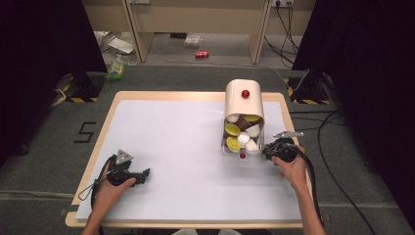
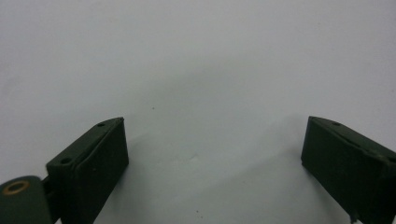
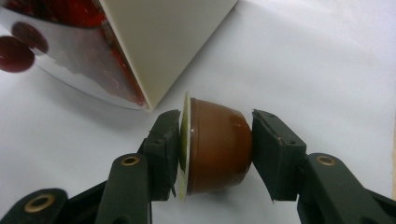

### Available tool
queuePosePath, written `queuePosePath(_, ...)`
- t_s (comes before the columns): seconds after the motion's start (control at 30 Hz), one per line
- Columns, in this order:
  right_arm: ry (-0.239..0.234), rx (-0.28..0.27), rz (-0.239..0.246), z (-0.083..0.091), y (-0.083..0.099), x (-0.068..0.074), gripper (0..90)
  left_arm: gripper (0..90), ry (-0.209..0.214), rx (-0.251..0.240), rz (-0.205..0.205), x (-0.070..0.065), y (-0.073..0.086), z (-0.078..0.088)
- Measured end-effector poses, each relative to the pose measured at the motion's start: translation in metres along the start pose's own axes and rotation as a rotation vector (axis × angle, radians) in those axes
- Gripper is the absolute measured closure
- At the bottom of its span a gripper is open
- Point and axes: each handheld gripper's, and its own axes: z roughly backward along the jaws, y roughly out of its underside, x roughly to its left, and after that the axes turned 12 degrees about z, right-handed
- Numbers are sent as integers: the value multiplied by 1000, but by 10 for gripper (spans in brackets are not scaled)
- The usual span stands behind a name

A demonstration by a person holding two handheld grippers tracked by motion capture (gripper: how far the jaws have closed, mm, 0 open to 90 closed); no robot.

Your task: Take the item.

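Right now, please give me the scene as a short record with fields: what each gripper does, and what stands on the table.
right gripper: shut on a brown capsule, lid on one pad
left gripper: open, nothing between its jaws
dispenser: cream box with red knob, beside the right gripper
dispenser contents: yellow, white and brown capsules
table: white surface
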Motion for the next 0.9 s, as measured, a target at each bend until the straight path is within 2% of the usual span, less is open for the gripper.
queuePosePath(0.07, -6, 4, -14, -1, 2, 1, 528, 66, 0, 0, 0, 0, 0, 0)
queuePosePath(0.27, -8, 4, -17, 0, 3, -1, 510, 66, 0, 0, 0, 0, 0, 0)
queuePosePath(0.43, 4, -11, -18, 4, 2, -2, 393, 66, 0, 0, 0, 0, 0, 0)
queuePosePath(0.5, 2, -17, -24, 6, 2, -2, 378, 66, 0, 0, 0, 0, 0, 0)
queuePosePath(0.53, 10, -25, -25, 9, 2, -3, 337, 66, 0, 0, 0, 0, 0, 0)
queuePosePath(0.9, 35, -52, -48, 26, 4, -7, 291, 66, 0, 0, 1, 0, 0, 0)
